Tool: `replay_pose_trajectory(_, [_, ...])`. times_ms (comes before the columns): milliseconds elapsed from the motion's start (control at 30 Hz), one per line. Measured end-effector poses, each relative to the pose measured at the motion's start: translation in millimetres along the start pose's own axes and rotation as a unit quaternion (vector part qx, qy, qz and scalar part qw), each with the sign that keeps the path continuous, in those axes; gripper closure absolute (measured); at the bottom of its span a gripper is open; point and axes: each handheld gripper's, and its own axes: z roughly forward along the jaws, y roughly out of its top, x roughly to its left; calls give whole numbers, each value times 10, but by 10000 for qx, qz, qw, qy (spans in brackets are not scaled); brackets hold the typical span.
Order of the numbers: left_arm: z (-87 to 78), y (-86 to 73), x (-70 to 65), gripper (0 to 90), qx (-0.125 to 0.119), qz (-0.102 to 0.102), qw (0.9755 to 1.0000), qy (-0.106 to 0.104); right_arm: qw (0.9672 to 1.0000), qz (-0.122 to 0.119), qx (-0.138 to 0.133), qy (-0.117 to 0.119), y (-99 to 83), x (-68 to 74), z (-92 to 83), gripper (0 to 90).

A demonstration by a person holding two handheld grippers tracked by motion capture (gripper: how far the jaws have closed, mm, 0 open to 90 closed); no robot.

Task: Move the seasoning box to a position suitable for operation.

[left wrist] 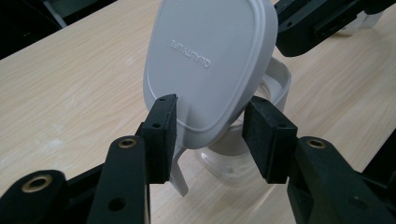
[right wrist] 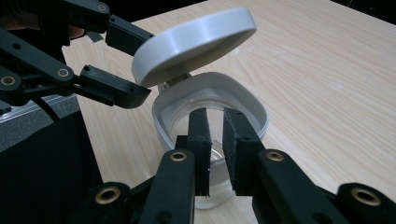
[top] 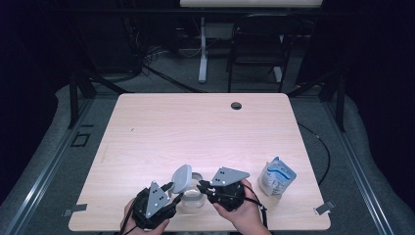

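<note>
A clear container (top: pixel 193 199) with a white collar (right wrist: pixel 254 109) stands near the table's front edge. Its white hinged lid (left wrist: pixel 210 60) is tilted up and open. My left gripper (left wrist: pixel 210 135) has its jaws on either side of the lid's lower edge. The left pad sits at the rim, and the right pad stands just beside it without a clear press. My right gripper (right wrist: pixel 217 140) reaches over the container's near wall. Its narrow jaws are shut on that wall, one pad inside and one outside. Both hands rest at the front edge in the high view.
A white and blue pouch (top: pixel 276 177) stands to the right of the container. A cable hole (top: pixel 236 105) sits at the table's far edge. A chair (top: pixel 257 44) and a desk leg (top: pixel 202 54) stand beyond the table.
</note>
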Motion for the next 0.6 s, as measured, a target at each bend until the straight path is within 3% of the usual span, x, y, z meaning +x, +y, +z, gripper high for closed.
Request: replay_pose_trajectory(600, [-57,-25,34,678,-14,-74,9999,-99,10000,32,-38,-68,-3,-20,-27,791])
